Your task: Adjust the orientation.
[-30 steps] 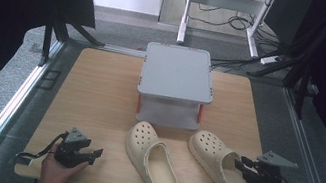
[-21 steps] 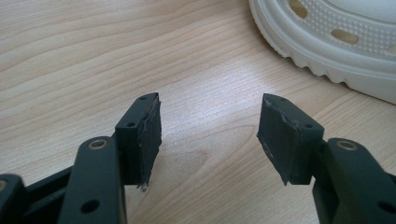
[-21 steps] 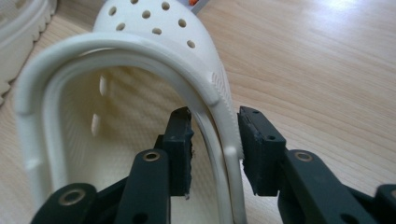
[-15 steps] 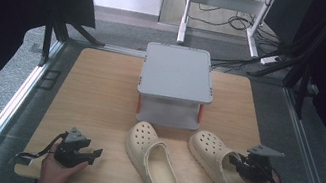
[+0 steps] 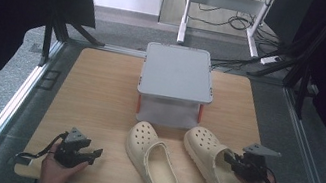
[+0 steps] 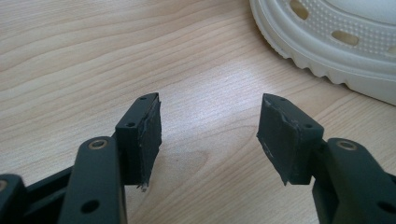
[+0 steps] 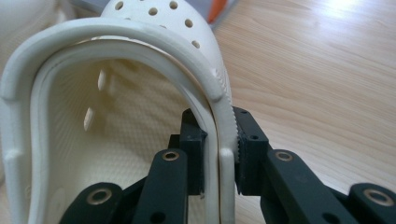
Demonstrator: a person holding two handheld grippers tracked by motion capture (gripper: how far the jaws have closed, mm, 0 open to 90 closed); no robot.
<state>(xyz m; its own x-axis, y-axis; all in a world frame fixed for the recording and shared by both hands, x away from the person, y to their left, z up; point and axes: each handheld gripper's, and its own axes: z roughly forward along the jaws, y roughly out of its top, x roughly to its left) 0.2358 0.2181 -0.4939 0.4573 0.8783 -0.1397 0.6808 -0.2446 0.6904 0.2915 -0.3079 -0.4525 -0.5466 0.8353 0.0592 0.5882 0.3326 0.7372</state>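
Note:
Two cream clogs lie side by side at the front of the wooden table (image 5: 100,90). My right gripper (image 5: 229,160) comes in from the right onto the right clog (image 5: 209,163). In the right gripper view the jaws of my right gripper (image 7: 219,140) have just been closing, and they now straddle the right clog's (image 7: 116,116) side wall with one pad inside, one outside, both pressing it. My left gripper (image 5: 92,152) rests low at the front left, open, with bare wood between the pads of my left gripper (image 6: 210,130). The left clog (image 5: 151,158) lies to its right, and the left clog's sole edge (image 6: 336,46) is at the top right.
A grey two-level stand (image 5: 178,71) with orange legs stands at the back middle of the table, just behind the clogs' toes. Bare wood stretches across the left half. Metal rails run along both sides, and a white frame with cables stands on the floor beyond.
My right gripper has slid left onto the right clog's side wall and its jaws have narrowed around it. The left gripper and both clogs have stayed put.

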